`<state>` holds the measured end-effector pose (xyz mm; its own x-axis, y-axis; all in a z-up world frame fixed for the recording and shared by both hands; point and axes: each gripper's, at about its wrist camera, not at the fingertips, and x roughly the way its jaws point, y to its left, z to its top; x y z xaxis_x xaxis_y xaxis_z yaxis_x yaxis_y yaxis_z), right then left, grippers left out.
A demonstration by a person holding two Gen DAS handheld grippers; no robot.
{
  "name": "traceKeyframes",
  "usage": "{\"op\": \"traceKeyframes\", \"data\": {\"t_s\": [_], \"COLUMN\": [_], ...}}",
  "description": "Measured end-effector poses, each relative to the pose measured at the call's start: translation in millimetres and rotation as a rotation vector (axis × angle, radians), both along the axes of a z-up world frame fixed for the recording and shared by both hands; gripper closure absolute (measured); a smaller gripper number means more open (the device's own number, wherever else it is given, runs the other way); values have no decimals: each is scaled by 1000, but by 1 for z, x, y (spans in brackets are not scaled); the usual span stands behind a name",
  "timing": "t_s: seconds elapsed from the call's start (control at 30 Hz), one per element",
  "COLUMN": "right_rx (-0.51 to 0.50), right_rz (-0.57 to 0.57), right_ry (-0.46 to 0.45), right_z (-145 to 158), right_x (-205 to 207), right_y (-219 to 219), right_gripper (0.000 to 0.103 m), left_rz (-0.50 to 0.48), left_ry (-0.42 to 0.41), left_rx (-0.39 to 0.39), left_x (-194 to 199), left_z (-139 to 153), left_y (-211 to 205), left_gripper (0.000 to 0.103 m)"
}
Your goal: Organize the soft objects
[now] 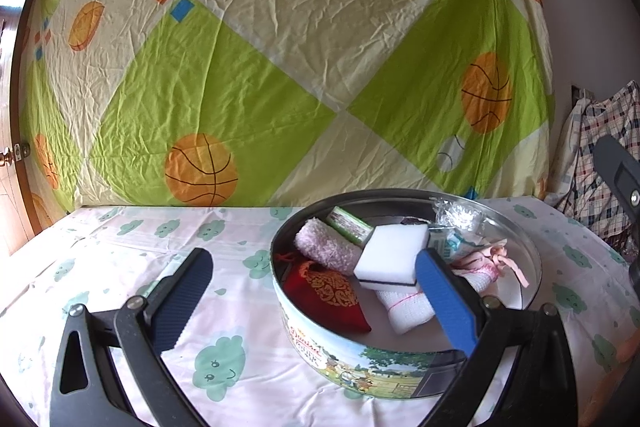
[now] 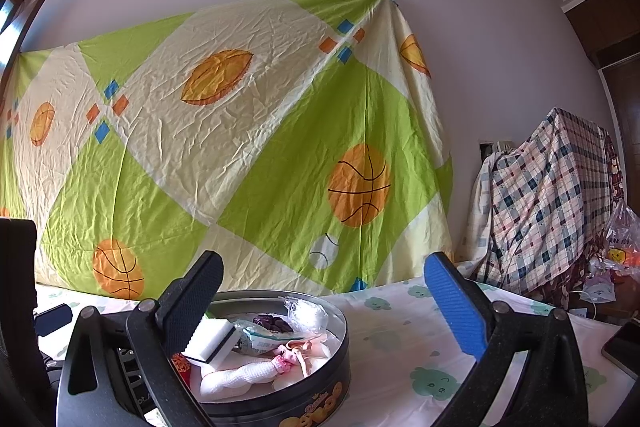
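A round cookie tin (image 1: 320, 347) stands on the table and holds several soft things: a white sponge (image 1: 392, 253), a pink fluffy towel (image 1: 326, 245), a red embroidered pouch (image 1: 328, 293), a white knit cloth (image 1: 404, 309), a green-edged sponge (image 1: 350, 225) and a clear plastic bag (image 1: 458, 215). My left gripper (image 1: 314, 299) is open and empty, its fingers straddling the tin's near left part. The tin (image 2: 320, 379) shows low in the right wrist view with the white sponge (image 2: 212, 341). My right gripper (image 2: 324, 307) is open and empty above the tin's right side.
The table has a white cloth with green cloud prints (image 1: 180, 267). A green and cream ball-print sheet (image 1: 280, 67) hangs behind. A plaid-covered pile (image 2: 552, 207) stands at the right, with plastic bags (image 2: 620, 251) and a phone (image 2: 624, 347) near the table's right edge.
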<state>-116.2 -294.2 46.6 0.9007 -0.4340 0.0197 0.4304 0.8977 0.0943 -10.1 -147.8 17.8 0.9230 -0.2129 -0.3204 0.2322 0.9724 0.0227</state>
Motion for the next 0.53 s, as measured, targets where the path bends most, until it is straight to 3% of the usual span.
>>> {"op": "traceKeyframes", "data": {"t_s": [0.4,0.53], "right_rx": [-3,34], "right_rz": [-4,-94], "right_ry": [2,-3], "right_z": [0,1], "right_x": [0,-3], "right_y": [1,-8], "right_gripper": [1,1], "left_rz": [-30,-26], "left_ry": [11,16], "left_rx": [-27,-31], "left_x": [0,1], "left_z": [-1,-2], "left_y": [1,1], "left_gripper": [0,0]}}
